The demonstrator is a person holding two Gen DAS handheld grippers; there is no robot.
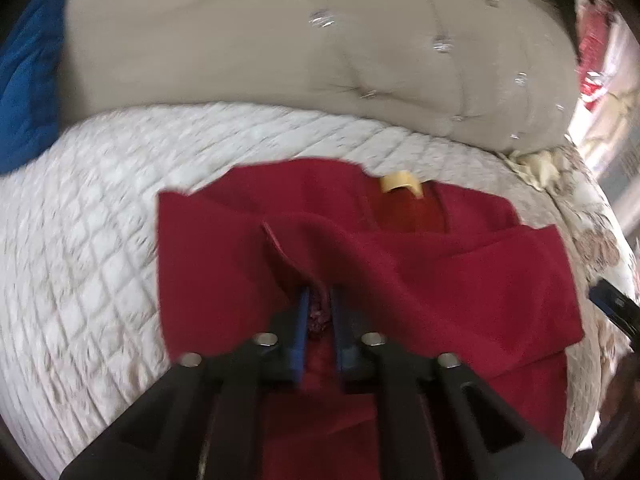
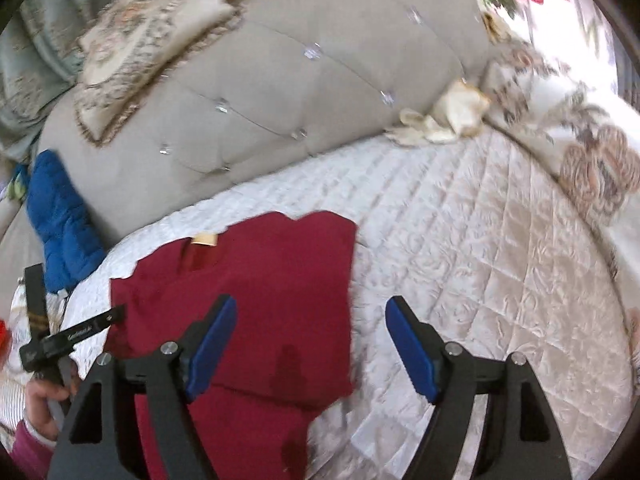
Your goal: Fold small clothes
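A dark red garment [image 1: 224, 264] lies on the white quilted cover [image 1: 80, 240], with a tan neck label [image 1: 400, 182] at its far edge. My left gripper [image 1: 320, 300] is shut on a raised fold of this garment, and red cloth bunches between the blue pads [image 1: 301, 320]. In the right wrist view the same red garment [image 2: 260, 272] lies partly folded, its label [image 2: 205, 239] toward the back. My right gripper [image 2: 312, 302] stands open above the garment's right edge with nothing pinched. Its left pad hangs over the cloth and its right pad over the bare quilt [image 2: 480, 280].
A beige tufted backrest [image 2: 280, 100] rises behind the quilt. A blue cloth [image 2: 60, 216] lies at its left foot, a patterned cushion [image 2: 152, 40] leans on top, and a crumpled cream cloth [image 2: 448, 116] sits at the right. A hand [image 2: 44, 400] grips black hardware at the left edge.
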